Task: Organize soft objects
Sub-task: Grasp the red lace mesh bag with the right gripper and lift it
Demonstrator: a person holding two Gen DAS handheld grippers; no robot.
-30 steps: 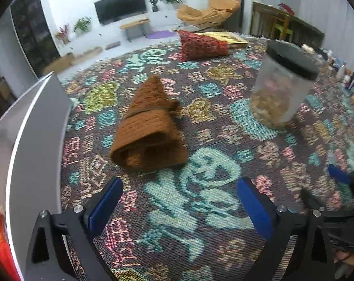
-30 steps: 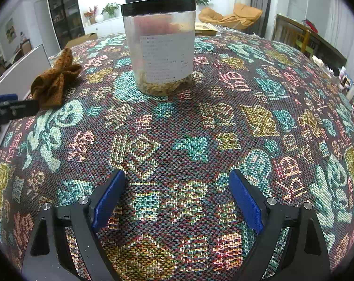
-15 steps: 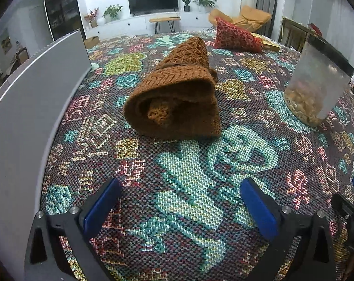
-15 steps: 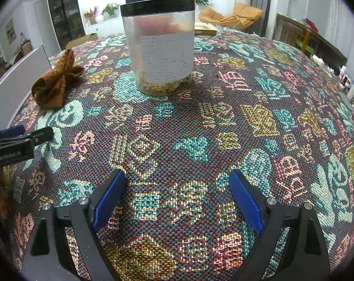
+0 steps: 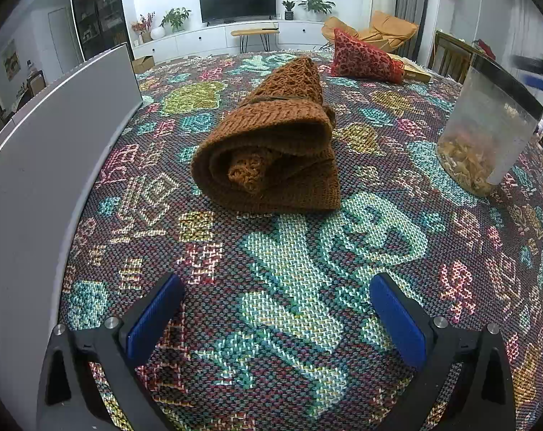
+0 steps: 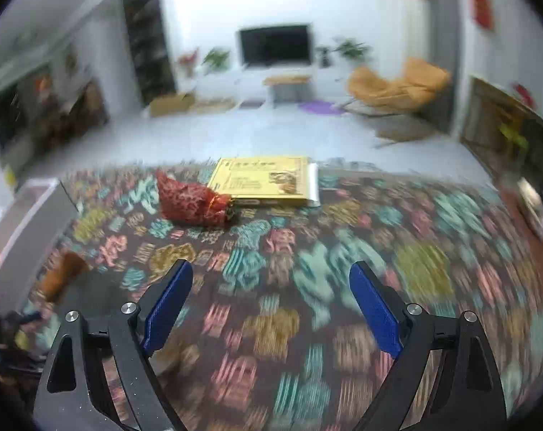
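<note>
A rolled brown knitted cloth (image 5: 271, 143) lies on the patterned tablecloth (image 5: 307, 269), straight ahead of my left gripper (image 5: 275, 312), which is open and empty a short way before it. A red patterned soft pouch (image 5: 365, 58) lies at the table's far side; in the right wrist view the pouch (image 6: 192, 201) lies ahead and left of my right gripper (image 6: 271, 305), which is open, empty and raised above the table. The brown cloth (image 6: 61, 274) shows at that view's left edge. The right wrist view is blurred.
A grey-white bin wall (image 5: 38, 165) runs along the table's left side. A clear jar with a black lid (image 5: 487, 125) stands to the right. A yellow flat box (image 6: 264, 181) lies at the far edge behind the red pouch. Chairs stand to the right.
My left gripper has come lower and nearer to the brown cloth. My right gripper has lifted and swung away from the jar and now faces the red pouch and the yellow box.
</note>
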